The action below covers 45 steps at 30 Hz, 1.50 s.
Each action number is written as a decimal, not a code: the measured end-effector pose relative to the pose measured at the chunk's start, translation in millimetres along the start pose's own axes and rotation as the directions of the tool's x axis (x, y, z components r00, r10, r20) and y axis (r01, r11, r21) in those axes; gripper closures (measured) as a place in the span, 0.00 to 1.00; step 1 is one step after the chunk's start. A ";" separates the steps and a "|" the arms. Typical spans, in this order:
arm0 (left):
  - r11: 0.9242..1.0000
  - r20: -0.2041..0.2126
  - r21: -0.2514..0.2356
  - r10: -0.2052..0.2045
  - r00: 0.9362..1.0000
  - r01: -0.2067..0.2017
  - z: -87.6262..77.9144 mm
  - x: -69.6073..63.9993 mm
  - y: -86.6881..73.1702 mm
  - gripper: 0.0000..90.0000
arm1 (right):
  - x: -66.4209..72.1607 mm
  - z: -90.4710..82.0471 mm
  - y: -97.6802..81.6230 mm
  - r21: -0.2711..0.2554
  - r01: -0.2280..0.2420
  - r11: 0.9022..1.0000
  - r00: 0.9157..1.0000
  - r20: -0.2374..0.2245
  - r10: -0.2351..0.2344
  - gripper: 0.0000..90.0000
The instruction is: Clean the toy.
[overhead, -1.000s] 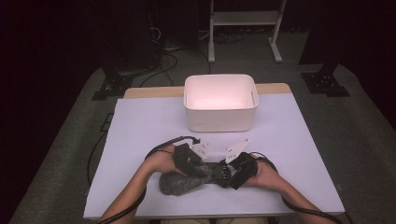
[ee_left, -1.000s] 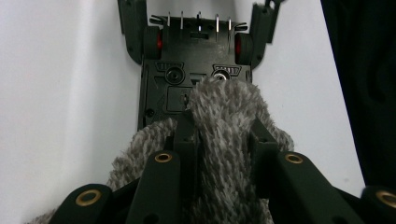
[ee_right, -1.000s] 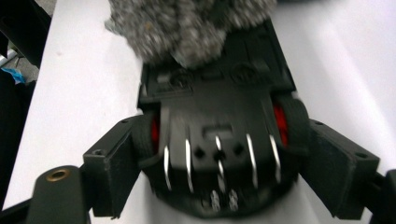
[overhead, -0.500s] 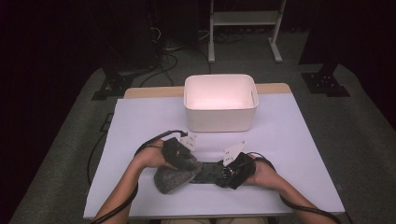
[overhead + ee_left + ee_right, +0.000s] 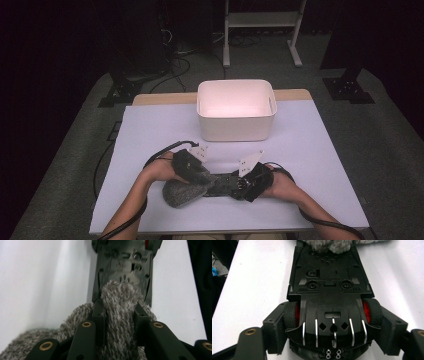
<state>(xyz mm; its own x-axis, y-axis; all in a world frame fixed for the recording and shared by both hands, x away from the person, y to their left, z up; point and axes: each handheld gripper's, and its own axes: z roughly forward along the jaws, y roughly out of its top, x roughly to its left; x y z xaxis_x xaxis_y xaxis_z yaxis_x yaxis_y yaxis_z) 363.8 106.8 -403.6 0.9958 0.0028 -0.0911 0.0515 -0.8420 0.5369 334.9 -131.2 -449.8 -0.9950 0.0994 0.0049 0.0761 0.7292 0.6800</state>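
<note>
Cloth [image 5: 117, 312] sits pinched between the left gripper's [image 5: 117, 315] jaws, wiping the upturned car [image 5: 332, 290]. Right gripper [image 5: 332, 322] clamps the car's rear wheels. Left hand has shifted sideways; wiping proceeds.

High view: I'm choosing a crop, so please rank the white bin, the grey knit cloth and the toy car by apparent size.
1. white bin, clearly largest.
2. grey knit cloth and toy car: look similar, both partly hidden by the grippers, so unranked.

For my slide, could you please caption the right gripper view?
Right gripper clamps an upturned toy car across its red-hubbed wheels, while a grey knitted cloth covers its far end.
</note>
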 end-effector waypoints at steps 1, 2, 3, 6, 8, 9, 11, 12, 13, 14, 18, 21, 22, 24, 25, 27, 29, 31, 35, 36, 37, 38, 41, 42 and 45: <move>1.000 0.003 -0.001 0.024 1.000 -0.024 4.1 -0.7 8.7 0.78 | 0.2 0.0 0.1 0.000 -0.001 1.000 1.000 0.001 0.001 0.26; 1.000 0.003 -0.001 0.024 1.000 -0.024 4.1 -0.7 8.7 0.78 | 0.2 0.0 0.1 0.000 -0.001 1.000 1.000 0.001 0.001 0.26; 0.999 0.004 -0.004 0.033 0.999 -0.033 6.0 -1.2 12.4 0.78 | 0.5 -0.4 0.2 -0.004 -0.012 1.000 1.000 -0.001 0.012 0.26; 0.998 0.020 -0.009 0.066 0.998 -0.066 13.2 -2.1 27.0 0.78 | 0.7 -0.3 0.6 -0.002 -0.010 1.000 1.000 0.000 0.010 0.26; 0.996 0.026 -0.015 0.086 0.996 -0.085 17.7 -1.6 36.9 0.78 | 0.6 0.2 0.2 -0.002 -0.009 1.000 1.000 0.000 0.009 0.26; 0.995 0.028 -0.020 0.093 0.995 -0.093 20.7 -1.1 42.3 0.78 | 0.8 0.3 -0.1 -0.002 -0.009 1.000 1.000 0.001 0.009 0.26; 0.994 0.034 -0.017 0.105 0.994 -0.104 23.8 -0.3 48.5 0.78 | 1.3 0.7 -0.3 0.003 -0.011 1.000 1.000 -0.001 0.011 0.26; 0.994 0.036 -0.013 0.111 0.993 -0.111 25.1 0.1 51.2 0.78 | 1.3 1.0 -0.5 0.005 -0.008 1.000 1.000 -0.002 0.008 0.26; 0.993 0.038 -0.005 0.120 0.992 -0.120 25.8 0.6 53.1 0.78 | 1.2 1.0 -0.9 0.006 -0.011 1.000 1.000 -0.003 0.011 0.26; 0.993 0.039 -0.006 0.117 0.992 -0.117 26.6 0.2 53.6 0.78 | 1.3 1.2 -1.3 0.007 -0.014 1.000 1.000 -0.002 0.014 0.26; 0.994 0.041 -0.010 0.107 0.993 -0.106 23.8 1.3 48.7 0.78 | 1.1 1.1 -1.3 0.003 -0.008 1.000 1.000 -0.003 0.008 0.26; 0.996 0.031 -0.006 0.087 0.996 -0.087 20.1 1.6 41.6 0.78 | 0.8 0.8 -1.0 0.000 -0.009 1.000 1.000 -0.003 0.009 0.26; 0.997 0.028 -0.012 0.081 0.996 -0.081 19.2 1.6 38.6 0.78 | 0.7 0.8 -1.1 0.000 -0.008 1.000 1.000 -0.002 0.008 0.26; 0.998 0.023 -0.006 0.069 0.997 -0.069 16.0 1.6 33.2 0.78 | 1.2 0.6 -1.1 -0.002 -0.012 1.000 1.000 0.000 0.012 0.26; 0.998 0.021 -0.001 0.064 0.998 -0.064 14.2 1.9 30.2 0.78 | 0.9 0.7 -1.2 -0.002 -0.010 1.000 1.000 0.000 0.010 0.26; 0.999 0.018 -0.002 0.050 0.999 -0.050 11.2 2.2 23.3 0.78 | 1.2 0.5 -0.9 -0.004 -0.013 1.000 1.000 0.001 0.013 0.26; 0.999 0.012 0.002 0.037 0.999 -0.037 7.6 2.3 16.2 0.78 | 1.0 0.4 -0.7 -0.005 -0.010 1.000 1.000 0.001 0.010 0.26; 1.000 0.004 0.005 0.028 1.000 -0.028 4.1 2.9 9.4 0.78 | 0.7 0.2 -0.5 -0.005 -0.009 1.000 1.000 0.001 0.009 0.26; 1.000 -0.013 0.015 -0.004 1.000 0.004 -2.9 3.9 -4.4 0.77 | 0.6 0.0 -0.3 -0.005 -0.008 1.000 1.000 0.003 0.008 0.26; 1.000 -0.018 0.015 -0.016 1.000 0.016 -4.3 4.5 -8.5 0.77 | 0.7 -0.1 -0.2 -0.005 -0.007 1.000 1.000 0.004 0.007 0.26; 1.000 -0.022 0.016 -0.024 0.999 0.025 -6.1 5.5 -12.6 0.77 | 0.9 -0.1 0.0 -0.005 -0.007 1.000 1.000 0.004 0.007 0.26; 0.999 -0.027 0.012 -0.036 0.999 0.036 -7.9 6.3 -17.3 0.77 | 0.9 -0.2 0.3 -0.005 -0.008 1.000 1.000 0.004 0.008 0.26; 0.999 -0.021 0.003 -0.054 0.998 0.054 -10.3 7.7 -24.5 0.77 | 1.1 -0.3 0.7 -0.006 -0.006 1.000 1.000 0.008 0.006 0.26; 0.998 -0.012 -0.014 -0.060 0.998 0.059 -10.1 8.4 -26.0 0.77 | 1.1 -0.4 0.7 -0.005 -0.007 1.000 1.000 0.007 0.007 0.26; 0.997 0.007 -0.026 -0.066 0.998 0.067 -7.6 11.9 -24.0 0.77 | 0.8 -0.4 1.0 -0.006 -0.006 1.000 1.000 0.006 0.006 0.26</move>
<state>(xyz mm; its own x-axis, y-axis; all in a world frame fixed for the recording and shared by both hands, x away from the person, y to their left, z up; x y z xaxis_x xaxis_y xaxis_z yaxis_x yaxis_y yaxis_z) 375.0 131.2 -411.2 0.9896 0.0547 -0.1328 0.1197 -0.8254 0.5517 334.1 -130.6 -448.9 -0.9942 0.1079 0.0041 0.0814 0.7243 0.6847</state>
